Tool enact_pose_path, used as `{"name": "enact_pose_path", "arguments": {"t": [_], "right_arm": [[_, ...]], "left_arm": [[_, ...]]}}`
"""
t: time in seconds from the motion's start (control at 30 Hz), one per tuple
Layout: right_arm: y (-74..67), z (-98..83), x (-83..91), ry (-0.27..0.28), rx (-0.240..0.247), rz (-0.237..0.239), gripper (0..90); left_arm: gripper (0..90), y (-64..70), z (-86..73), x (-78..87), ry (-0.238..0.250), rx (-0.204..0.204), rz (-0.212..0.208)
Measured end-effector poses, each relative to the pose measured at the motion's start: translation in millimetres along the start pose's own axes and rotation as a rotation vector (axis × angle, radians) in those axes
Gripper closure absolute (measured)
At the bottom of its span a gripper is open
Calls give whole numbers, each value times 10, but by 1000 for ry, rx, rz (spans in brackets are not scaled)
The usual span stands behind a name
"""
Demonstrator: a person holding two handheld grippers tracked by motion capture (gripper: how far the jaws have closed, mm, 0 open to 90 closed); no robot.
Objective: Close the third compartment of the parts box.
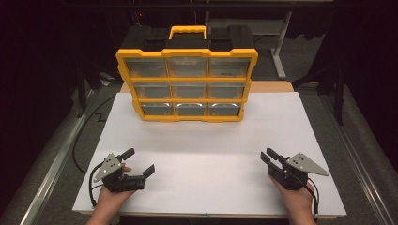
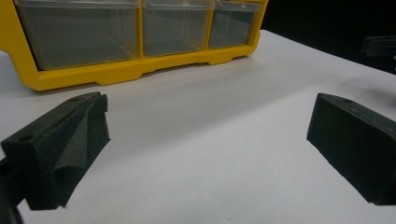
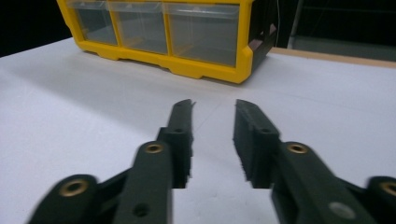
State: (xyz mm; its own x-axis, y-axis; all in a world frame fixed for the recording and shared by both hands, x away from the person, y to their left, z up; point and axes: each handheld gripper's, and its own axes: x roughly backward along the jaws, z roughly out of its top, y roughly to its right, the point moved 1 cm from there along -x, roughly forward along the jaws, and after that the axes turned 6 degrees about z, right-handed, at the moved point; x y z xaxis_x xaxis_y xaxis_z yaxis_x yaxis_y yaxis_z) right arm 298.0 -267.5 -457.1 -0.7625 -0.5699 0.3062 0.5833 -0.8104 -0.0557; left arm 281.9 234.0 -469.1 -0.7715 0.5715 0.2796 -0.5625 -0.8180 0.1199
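Observation:
A yellow organizer case (image 1: 187, 79) with clear drawers stands upright at the back of the white tabletop (image 1: 206, 140), its handle (image 1: 187, 31) on top. The drawers look empty from here. My left gripper (image 1: 140, 161) rests near the front left of the table, jaws spread wide with nothing between them. In the left gripper view the gripper (image 2: 210, 107) faces the case's bottom row (image 2: 116, 70). My right gripper (image 1: 266, 155) sits at the front right, pointing toward the case. In the right gripper view the right gripper (image 3: 215, 105) has a narrow empty gap, with the case (image 3: 187, 65) beyond.
The white board ends close behind my hands at the front edge (image 1: 202, 213). A black cable (image 1: 77, 140) runs along the floor at the left. A grey table leg (image 1: 280, 47) stands behind the case at the right, in dark surroundings.

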Motion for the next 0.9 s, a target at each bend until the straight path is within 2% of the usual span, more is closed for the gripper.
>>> {"name": "enact_pose_path", "arguments": {"t": [0.1, 0.27, 0.4, 0.5, 0.67, 0.77, 0.9], "right_arm": [[28, -9, -28, -25, -15, 4, 505], [50, -29, -81, -68, 2, 2, 268], [39, -25, -88, -68, -1, 10, 121], [10, -1, -48, -35, 2, 5, 20], [5, 38, 89, 42, -10, 7, 1], [25, 18, 149, 49, -14, 15, 1], [27, 13, 115, 47, -10, 9, 1]], "left_arm": [[2, 2, 5, 11, 3, -5, -3], [2, -23, 3, 16, -5, -4, 2], [2, -21, 3, 7, -16, -5, 8], [2, -16, 2, 1, -26, -19, 15], [1, -33, 0, -1, -32, -25, 24], [2, -45, 1, -6, -33, -22, 29], [1, -30, 2, -20, -38, -22, 24]]}}
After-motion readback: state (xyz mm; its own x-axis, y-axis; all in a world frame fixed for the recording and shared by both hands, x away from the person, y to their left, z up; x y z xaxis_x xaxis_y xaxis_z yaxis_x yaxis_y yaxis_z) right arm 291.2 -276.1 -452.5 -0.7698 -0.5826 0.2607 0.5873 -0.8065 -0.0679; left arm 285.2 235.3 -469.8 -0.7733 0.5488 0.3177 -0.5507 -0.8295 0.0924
